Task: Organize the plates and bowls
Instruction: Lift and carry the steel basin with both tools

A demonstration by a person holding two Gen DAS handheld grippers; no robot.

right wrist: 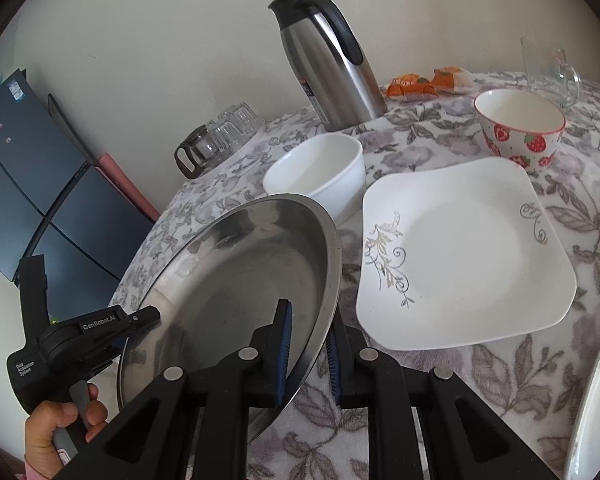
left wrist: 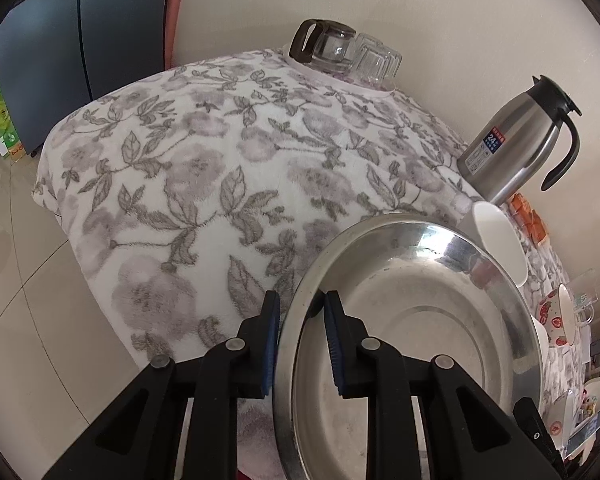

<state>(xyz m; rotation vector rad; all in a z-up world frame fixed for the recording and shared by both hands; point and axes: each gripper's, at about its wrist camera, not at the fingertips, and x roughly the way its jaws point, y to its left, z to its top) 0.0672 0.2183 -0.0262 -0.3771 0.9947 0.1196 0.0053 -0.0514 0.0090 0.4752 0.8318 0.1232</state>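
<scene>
While tilted above the tablecloth point(right wrist: 500, 380), the steel plate point(right wrist: 236, 280) is clamped by both rims: left hand-held gripper point(left wrist: 300, 344), right hand-held gripper point(right wrist: 310, 356).

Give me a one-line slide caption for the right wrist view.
Both grippers, right and left, clamp opposite rims of a steel plate beside a white bowl and square plate.

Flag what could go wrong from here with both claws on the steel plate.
1. Both grips are thin edge pinches: the left claw and right claw clamp only the rim of the steel plate, which is smooth and tilted. It could slip or pivot.
2. The plate's far edge sits close to the white bowl; a swing may knock it.
3. The square plate lies just beside the right claw, so lowering carelessly could clip it.
</scene>
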